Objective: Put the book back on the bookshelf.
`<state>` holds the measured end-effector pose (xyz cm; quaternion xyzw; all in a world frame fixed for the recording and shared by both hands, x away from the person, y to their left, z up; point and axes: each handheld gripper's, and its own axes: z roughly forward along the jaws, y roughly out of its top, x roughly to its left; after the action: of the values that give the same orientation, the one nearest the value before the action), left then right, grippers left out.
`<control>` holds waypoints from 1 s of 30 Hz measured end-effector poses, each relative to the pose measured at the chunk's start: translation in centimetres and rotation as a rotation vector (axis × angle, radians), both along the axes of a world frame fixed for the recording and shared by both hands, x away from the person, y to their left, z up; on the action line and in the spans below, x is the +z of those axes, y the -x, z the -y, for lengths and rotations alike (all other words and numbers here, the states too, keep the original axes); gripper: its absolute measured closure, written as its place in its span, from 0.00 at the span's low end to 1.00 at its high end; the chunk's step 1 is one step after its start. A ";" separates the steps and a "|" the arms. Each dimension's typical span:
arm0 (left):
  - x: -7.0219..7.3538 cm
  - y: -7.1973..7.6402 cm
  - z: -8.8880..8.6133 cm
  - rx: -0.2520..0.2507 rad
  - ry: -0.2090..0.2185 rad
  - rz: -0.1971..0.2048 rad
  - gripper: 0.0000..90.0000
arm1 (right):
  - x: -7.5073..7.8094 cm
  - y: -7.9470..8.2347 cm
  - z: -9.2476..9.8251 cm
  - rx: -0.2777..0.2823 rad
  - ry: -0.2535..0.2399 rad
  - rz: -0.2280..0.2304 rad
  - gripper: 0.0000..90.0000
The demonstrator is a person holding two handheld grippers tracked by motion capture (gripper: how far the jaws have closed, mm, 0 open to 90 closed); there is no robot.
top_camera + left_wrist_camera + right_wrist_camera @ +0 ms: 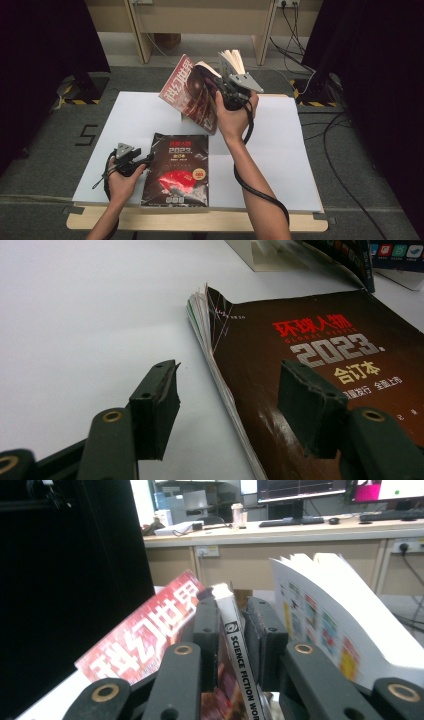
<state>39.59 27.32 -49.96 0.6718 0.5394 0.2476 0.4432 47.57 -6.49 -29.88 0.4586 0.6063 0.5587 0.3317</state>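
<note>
Item 1, red magazine (192, 92): held up above the far middle of the table (280, 165), covers splayed open and hanging, pages fanned at top. The right gripper (226, 86) has it by the spine; in the right gripper view the jaws stand either side of the spine (235, 645), narrow, pads on or almost on it. Whether they press I cannot tell for sure, though the magazine hangs from nothing else.

Item 2, dark magazine (176, 170): flat and shut at the near edge, left of middle.

Item 3, left gripper (131, 161): resting at that magazine's left edge, jaws wide, nothing between the pads; one jaw over the cover, one over bare table.

Step in hand, by judgement: the red magazine is being carried or set down. The next move calls for lowering it clear of the dark one and easing the jaws off the spine.

View notes: the right gripper view gives the spine lettering and the desks beyond; the left gripper view (235, 385) gives the dark magazine's curled page corner (200, 305); the high view gives both hands' layout.
</note>
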 end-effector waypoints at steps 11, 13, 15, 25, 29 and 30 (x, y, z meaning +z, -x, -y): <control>0.0 0.1 0.1 -0.002 -0.012 0.001 0.45 | -1.0 1.5 1.1 -0.025 0.053 -0.040 0.85; 0.0 0.1 0.1 -0.004 -0.015 0.001 0.45 | -1.3 1.4 1.3 -0.029 0.063 -0.060 0.85; 0.0 0.1 0.1 -0.002 -0.014 0.001 0.45 | -1.5 1.3 1.3 -0.029 0.073 -0.081 0.85; 0.0 0.0 0.2 -0.007 -0.021 0.000 0.45 | -1.4 1.0 1.7 -0.030 0.090 -0.129 0.86; 0.1 0.1 0.2 -0.007 -0.025 0.000 0.45 | -1.4 0.9 1.8 -0.037 0.114 -0.138 0.86; 0.1 0.1 0.2 -0.007 -0.024 0.000 0.45 | -1.5 0.9 1.9 -0.041 0.122 -0.144 0.86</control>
<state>39.53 27.13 -49.91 0.6789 0.5340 0.2529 0.4359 46.66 -8.39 -31.35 0.4888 0.6519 0.4795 0.3258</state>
